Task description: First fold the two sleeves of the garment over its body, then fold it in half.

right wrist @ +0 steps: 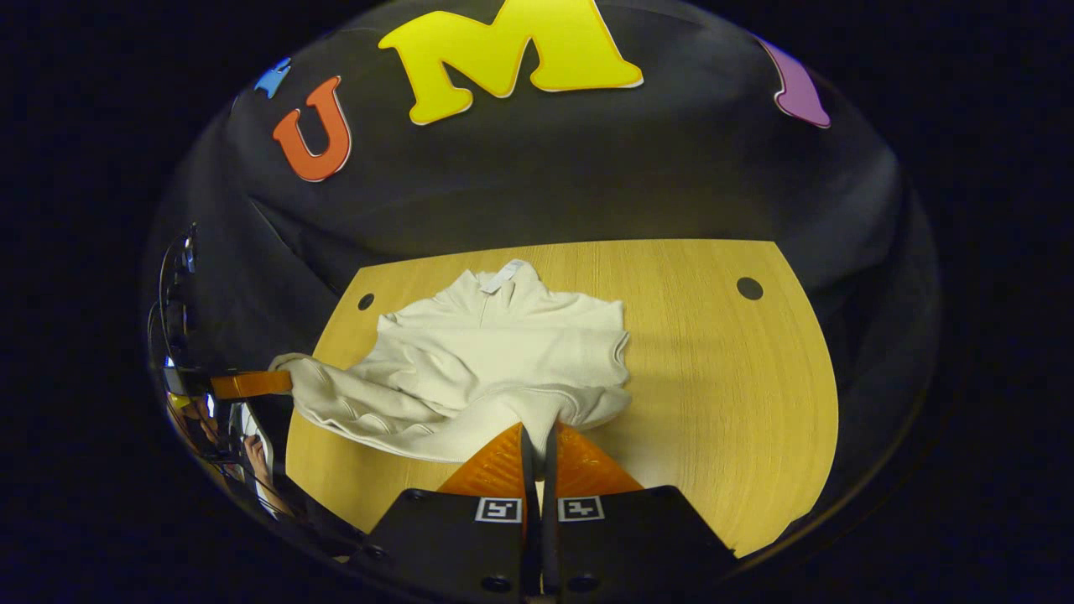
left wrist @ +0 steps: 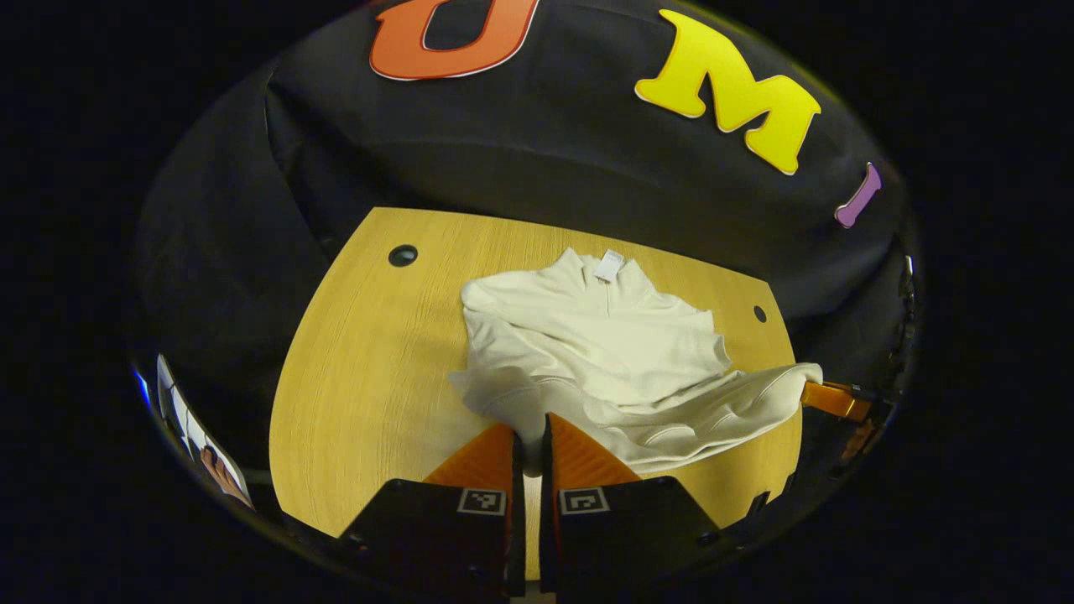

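Low over the near edge of the table (left wrist: 352, 377), the left gripper (left wrist: 530, 436) points forward toward the far wall, its fingers nearly together and pinching the near hem of the garment (left wrist: 604, 352) between them. Cloth rises in a small peak right at the tips.

Garment: cream pullover, lying on the wooden table with its collar and a small white tag (left wrist: 609, 265) toward the far side. Body bunched and rumpled, not flat. Hem edge lifted at two corners.

Left gripper view, far right: the right gripper (left wrist: 826, 398) seen side-on at the table edge, fingers level, holding the other end of the hem; fabric is drawn out toward it in a taut fold. Two dark round holes in the tabletop, one far left (left wrist: 403, 255), one far right (left wrist: 759, 314).

Right gripper view: the right gripper (right wrist: 539, 440) also low and pointing forward, fingers close together with the hem caught between them. At the left margin of this view the left gripper (right wrist: 252, 384) lies level, cloth stretched to its tips, and part of a hand (right wrist: 256, 457) is visible below it. The bare table right of the garment is wide here.

No containers on the table.
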The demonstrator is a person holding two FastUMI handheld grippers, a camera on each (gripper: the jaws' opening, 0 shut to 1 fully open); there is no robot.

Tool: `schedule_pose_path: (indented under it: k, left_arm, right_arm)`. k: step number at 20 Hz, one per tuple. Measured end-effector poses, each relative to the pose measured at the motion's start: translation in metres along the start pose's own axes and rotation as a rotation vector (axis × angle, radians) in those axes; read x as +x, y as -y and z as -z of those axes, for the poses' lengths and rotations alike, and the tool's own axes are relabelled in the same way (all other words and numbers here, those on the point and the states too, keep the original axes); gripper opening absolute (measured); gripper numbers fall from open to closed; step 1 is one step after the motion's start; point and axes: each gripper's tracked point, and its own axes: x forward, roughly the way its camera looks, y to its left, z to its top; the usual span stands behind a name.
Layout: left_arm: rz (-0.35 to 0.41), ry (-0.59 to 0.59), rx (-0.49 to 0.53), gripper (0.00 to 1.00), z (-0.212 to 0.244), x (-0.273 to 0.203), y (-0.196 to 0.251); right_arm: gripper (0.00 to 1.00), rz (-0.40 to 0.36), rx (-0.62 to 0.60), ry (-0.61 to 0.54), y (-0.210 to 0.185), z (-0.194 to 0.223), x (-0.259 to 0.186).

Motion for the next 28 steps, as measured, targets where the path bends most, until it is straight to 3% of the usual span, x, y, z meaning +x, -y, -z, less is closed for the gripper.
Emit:
schedule_pose_path:
  k: [1, 5, 11, 17, 20, 28]
  left_arm:
    - [0.000, 0.002, -0.001, 0.09, -0.058, 0.012, 0.011]
    - [-0.009, 0.008, 0.002, 0.09, -0.154, 0.114, -0.009]
    - [-0.025, -0.008, -0.030, 0.09, -0.207, 0.305, -0.056]
    - [-0.044, -0.027, 0.065, 0.09, -0.244, 0.501, -0.104]
    - [-0.047, -0.043, 0.105, 0.09, -0.247, 0.555, -0.100]
    - [-0.043, -0.018, 0.113, 0.14, -0.240, 0.571, -0.088]
  right_arm:
    - [0.01, -0.001, -0.003, 0.007, -0.003, -0.012, 0.006]
    - [0.00, 0.012, -0.004, 0.014, -0.006, -0.055, 0.046]
    - [0.00, 0.034, 0.044, -0.005, -0.001, -0.100, 0.127]
    - [0.01, 0.101, 0.124, -0.049, 0.024, -0.095, 0.223]
    - [0.01, 0.137, 0.147, -0.078, 0.034, -0.084, 0.251]
    - [0.02, 0.169, 0.136, -0.077, 0.039, -0.079, 0.272]
